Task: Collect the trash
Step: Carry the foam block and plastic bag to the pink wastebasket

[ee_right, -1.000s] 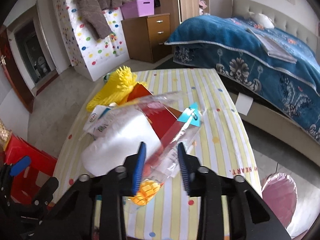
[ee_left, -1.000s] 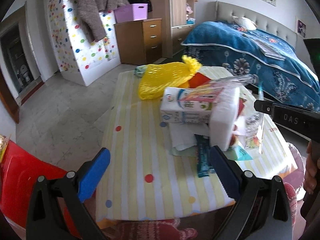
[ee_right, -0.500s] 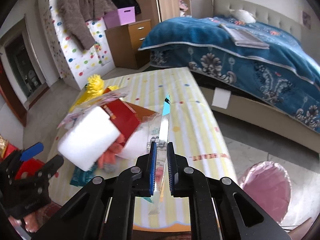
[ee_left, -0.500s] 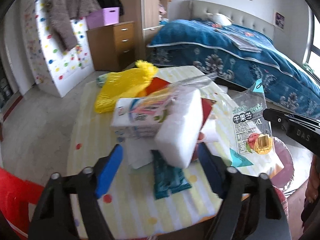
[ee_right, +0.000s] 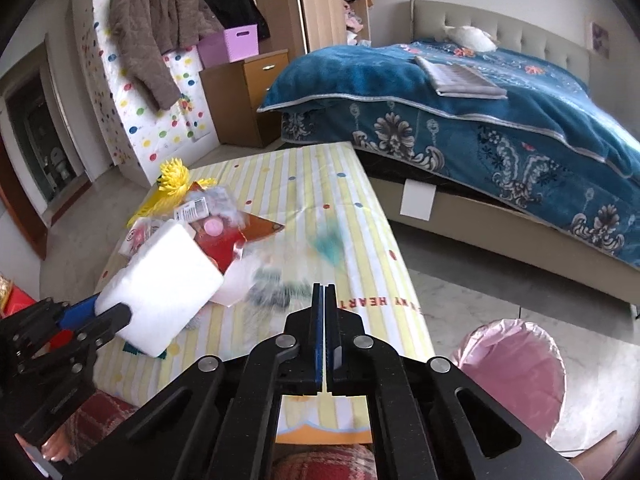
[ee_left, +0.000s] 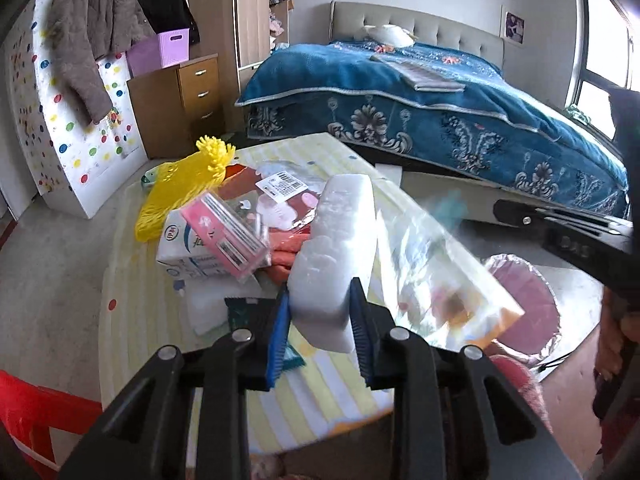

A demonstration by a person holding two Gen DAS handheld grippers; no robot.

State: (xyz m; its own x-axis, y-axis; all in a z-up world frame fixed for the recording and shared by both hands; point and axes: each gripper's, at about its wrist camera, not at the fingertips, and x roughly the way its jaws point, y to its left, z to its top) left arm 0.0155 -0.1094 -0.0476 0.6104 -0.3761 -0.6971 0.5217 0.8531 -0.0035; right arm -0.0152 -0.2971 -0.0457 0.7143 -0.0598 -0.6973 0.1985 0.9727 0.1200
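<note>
White foam block [ee_left: 336,256] — long axis pointing away — between closing left gripper [ee_left: 318,332].

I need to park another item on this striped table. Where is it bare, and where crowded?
Bare: the striped tablecloth from its far edge down the side facing the blue-quilted bed. Crowded: the side by the yellow mesh bag, red wrapper and white foam block.

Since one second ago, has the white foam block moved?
Yes. The foam block has left the carton it leaned on, toward the table's near edge, and now sits in the left tool, whose jaws are closing.
</note>
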